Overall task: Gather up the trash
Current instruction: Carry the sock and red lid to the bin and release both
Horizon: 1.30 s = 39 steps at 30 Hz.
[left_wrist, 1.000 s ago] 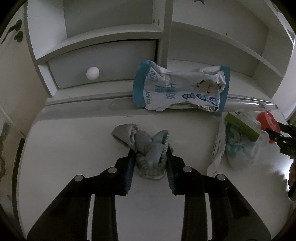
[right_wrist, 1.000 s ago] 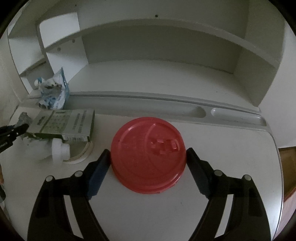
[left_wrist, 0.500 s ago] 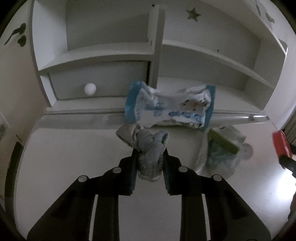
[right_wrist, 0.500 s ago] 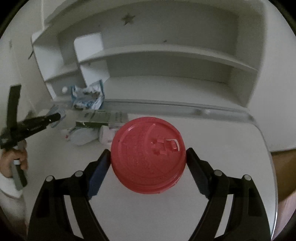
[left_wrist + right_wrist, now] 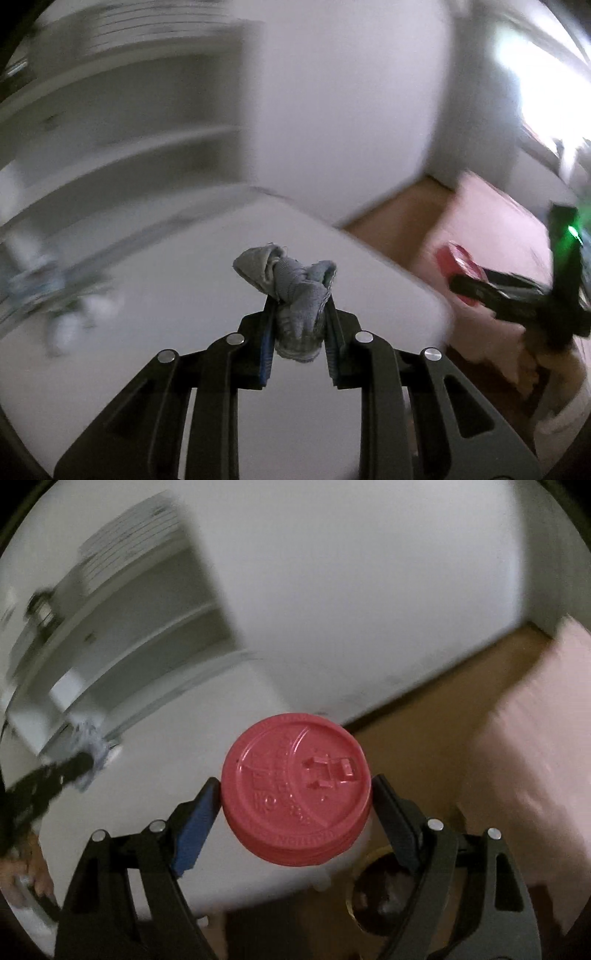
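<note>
In the left wrist view my left gripper (image 5: 299, 310) is shut on a crumpled grey cloth (image 5: 291, 295), lifted over the white desk (image 5: 147, 332) near its right corner. My right gripper (image 5: 295, 797) is shut on a round red cup lid (image 5: 295, 790), pads pressing its rim on both sides; whatever hangs under the lid is hidden. That lid (image 5: 458, 266) and the right gripper (image 5: 491, 295) also show blurred at the right of the left wrist view, past the desk edge. The left gripper (image 5: 55, 775) shows at the left of the right wrist view.
Brown floor (image 5: 424, 746) lies beyond the desk corner, with a pink surface (image 5: 535, 757) to the right. A round dark opening with a gold rim (image 5: 380, 890) sits low behind the right fingers. White shelving (image 5: 129, 609) and blurred leftover wrappers (image 5: 44, 295) are at the left.
Both grippers have lifted their loads off the desk and swung right. The views have swept from the shelves and wrappers to the desk's right corner, wall and floor.
</note>
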Tool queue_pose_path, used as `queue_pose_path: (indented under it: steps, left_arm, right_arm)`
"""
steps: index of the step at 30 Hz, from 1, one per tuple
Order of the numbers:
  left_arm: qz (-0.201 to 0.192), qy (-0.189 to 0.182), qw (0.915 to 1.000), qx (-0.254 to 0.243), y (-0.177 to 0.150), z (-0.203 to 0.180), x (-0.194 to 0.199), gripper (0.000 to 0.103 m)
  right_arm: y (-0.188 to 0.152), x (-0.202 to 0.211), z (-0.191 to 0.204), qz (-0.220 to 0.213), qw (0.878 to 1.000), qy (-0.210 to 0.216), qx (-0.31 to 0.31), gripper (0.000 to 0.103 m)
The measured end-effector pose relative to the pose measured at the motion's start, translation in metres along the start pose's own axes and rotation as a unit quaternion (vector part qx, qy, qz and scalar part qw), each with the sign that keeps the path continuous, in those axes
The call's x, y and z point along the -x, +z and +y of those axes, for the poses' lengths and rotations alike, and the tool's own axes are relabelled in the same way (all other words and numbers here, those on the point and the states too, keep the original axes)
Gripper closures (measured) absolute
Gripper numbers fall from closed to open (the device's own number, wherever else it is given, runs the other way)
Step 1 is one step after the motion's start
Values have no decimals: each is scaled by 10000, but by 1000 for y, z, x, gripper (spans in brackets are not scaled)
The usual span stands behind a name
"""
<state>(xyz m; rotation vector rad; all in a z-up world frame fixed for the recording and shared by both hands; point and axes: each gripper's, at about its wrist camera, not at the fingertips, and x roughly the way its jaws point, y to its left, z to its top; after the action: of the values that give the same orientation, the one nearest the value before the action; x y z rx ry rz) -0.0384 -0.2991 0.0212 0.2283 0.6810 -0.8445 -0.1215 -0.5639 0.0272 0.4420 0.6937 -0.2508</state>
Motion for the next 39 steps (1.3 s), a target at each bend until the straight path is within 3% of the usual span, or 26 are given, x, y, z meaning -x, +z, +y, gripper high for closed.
queue_pose_path:
  steps: [4, 8, 11, 15, 18, 21, 25, 35, 36, 38, 39]
  left_arm:
    - [393, -742, 9941, -680, -10, -103, -38, 81]
    - [720, -1088, 9840, -1214, -31, -181, -79, 81]
    - [1369, -1136, 9750, -1335, -61, -215, -139, 81]
    - [2300, -948, 9618, -1143, -108, -224, -230, 81]
    - [2972, -717, 9471, -980, -143, -222, -290, 81]
    - [3279, -584, 9378, -982, -158, -215, -319, 81]
    - [3307, -651, 9361, -1008, -156, -225, -328, 81]
    - [3328, -793, 9354, -891, -162, -216, -325, 80]
    - [3329, -800, 9352, -900, -161, -217, -324, 76]
    - [3296, -852, 9357, -928, -160, -219, -323, 45]
    - [3196, -840, 9390, -955, -158, -219, -320, 16]
  right_arm:
    - [-31, 16, -80, 84, 9967, -349, -733, 23]
    - [-56, 5, -135, 369, 9897, -502, -1287, 23]
    - [-81, -15, -183, 762, 9767, -512, -1938, 23]
    - [-112, -56, -219, 1418, 9586, -690, -2369, 23]
    - [-140, -100, -231, 2120, 9372, -484, -2726, 23]
    - [-156, -126, -232, 2508, 9239, -285, -2876, 23]
    - [-153, -136, -226, 2561, 9278, -392, -2684, 23]
    - [-160, -143, -236, 2682, 9204, -477, -2805, 22]
    - [-162, -143, -238, 2684, 9195, -447, -2836, 22]
    - [-162, -142, -242, 2670, 9174, -398, -2925, 20]
    - [-162, -143, -245, 2640, 9173, -375, -2957, 16]
